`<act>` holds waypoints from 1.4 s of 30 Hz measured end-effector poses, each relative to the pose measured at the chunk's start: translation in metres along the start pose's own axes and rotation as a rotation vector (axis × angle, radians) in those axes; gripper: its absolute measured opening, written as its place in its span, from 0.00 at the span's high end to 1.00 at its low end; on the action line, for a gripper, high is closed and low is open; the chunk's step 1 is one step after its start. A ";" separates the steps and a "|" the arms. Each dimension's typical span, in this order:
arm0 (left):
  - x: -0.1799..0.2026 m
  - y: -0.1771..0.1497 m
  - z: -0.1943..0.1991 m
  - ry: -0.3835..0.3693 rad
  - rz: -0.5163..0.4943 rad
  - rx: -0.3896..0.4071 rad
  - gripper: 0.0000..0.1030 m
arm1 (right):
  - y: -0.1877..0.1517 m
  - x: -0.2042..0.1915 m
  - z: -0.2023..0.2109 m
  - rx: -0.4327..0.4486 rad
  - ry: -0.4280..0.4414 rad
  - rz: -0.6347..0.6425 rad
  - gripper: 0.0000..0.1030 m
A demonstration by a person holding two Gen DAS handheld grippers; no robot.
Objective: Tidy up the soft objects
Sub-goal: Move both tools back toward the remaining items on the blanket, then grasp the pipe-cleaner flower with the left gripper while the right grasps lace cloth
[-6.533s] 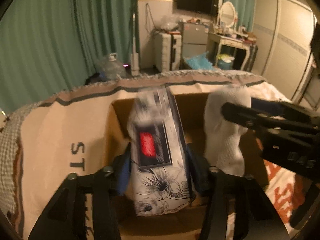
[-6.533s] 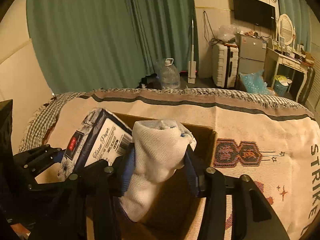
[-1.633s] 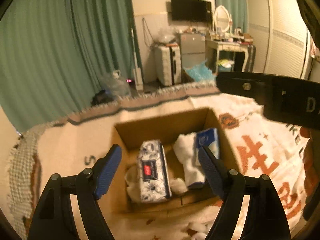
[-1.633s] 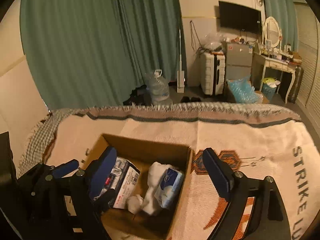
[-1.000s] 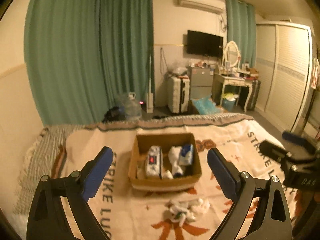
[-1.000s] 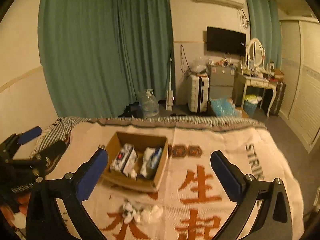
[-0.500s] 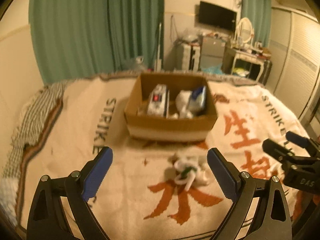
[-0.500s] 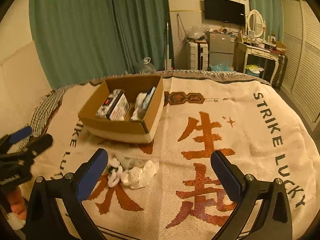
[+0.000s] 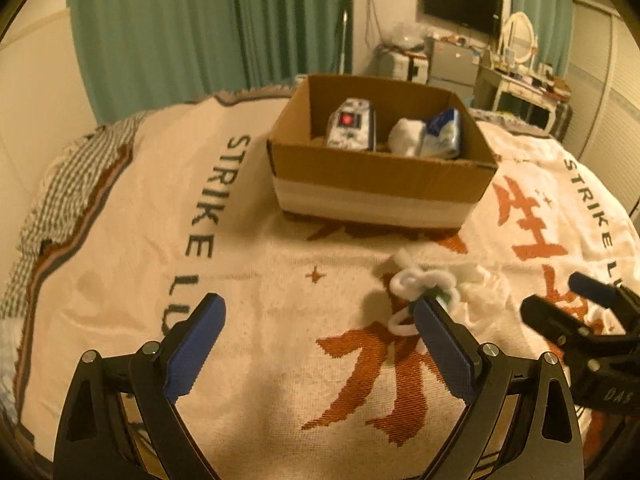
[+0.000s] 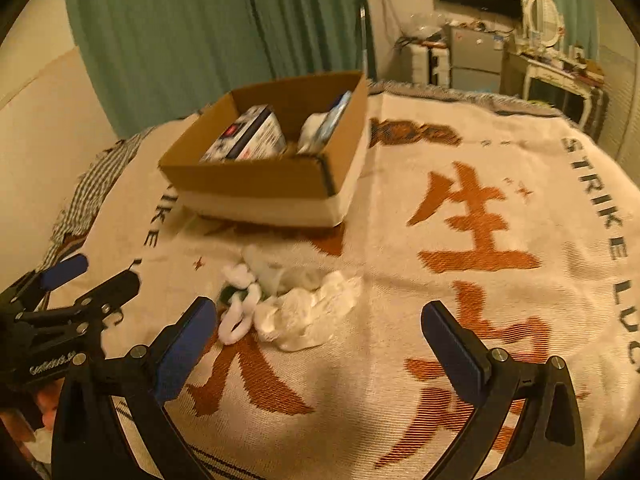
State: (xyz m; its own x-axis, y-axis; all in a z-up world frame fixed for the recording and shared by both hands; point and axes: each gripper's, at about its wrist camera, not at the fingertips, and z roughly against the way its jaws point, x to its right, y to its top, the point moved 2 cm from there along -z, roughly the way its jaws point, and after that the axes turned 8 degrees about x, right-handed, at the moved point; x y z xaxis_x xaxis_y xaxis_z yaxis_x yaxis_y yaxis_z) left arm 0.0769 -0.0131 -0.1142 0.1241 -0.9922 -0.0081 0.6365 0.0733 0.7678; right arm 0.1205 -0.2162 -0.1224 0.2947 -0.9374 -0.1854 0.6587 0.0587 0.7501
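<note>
A cardboard box (image 9: pixel 380 184) stands on the bed blanket and holds a floral tissue pack (image 9: pixel 352 124), a white sock (image 9: pixel 406 138) and a blue pack (image 9: pixel 444 134). The box also shows in the right wrist view (image 10: pixel 256 184). A heap of white soft items (image 10: pixel 296 308) lies on the blanket in front of the box; it also shows in the left wrist view (image 9: pixel 436 288). My left gripper (image 9: pixel 320 344) is open and empty, low over the blanket left of the heap. My right gripper (image 10: pixel 316 340) is open and empty, just short of the heap.
The cream blanket (image 10: pixel 480 280) with orange characters and dark lettering covers the bed. A checked cloth (image 9: pixel 60 184) lies at the left edge. Green curtains (image 9: pixel 200 32), a suitcase, a fridge and a dressing table (image 9: pixel 520 84) stand beyond the bed.
Both grippers let go of the tissue pack and the sock in the box, pulled back and up, then came down low over the blanket toward the heap of white items.
</note>
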 end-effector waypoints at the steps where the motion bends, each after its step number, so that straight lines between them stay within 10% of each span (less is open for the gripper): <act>1: 0.000 -0.002 -0.002 0.003 0.000 -0.006 0.06 | -0.004 -0.002 -0.005 -0.011 0.011 0.004 0.05; 14: 0.001 -0.017 -0.030 -0.001 -0.016 -0.058 0.06 | -0.035 -0.009 -0.058 -0.120 0.063 0.016 0.25; 22: 0.014 -0.023 -0.034 -0.033 -0.043 -0.077 0.06 | -0.036 -0.003 -0.061 -0.142 0.053 0.016 0.85; 42: 0.074 -0.027 -0.063 -0.149 -0.065 -0.110 0.16 | -0.011 0.048 -0.028 -0.026 -0.017 -0.059 0.87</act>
State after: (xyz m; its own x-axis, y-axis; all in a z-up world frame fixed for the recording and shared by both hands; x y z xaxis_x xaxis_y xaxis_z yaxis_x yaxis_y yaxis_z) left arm 0.1167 -0.0820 -0.1758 -0.0289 -0.9985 0.0461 0.7195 0.0112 0.6944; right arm 0.1466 -0.2522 -0.1568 0.2436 -0.9451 -0.2179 0.6926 0.0122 0.7212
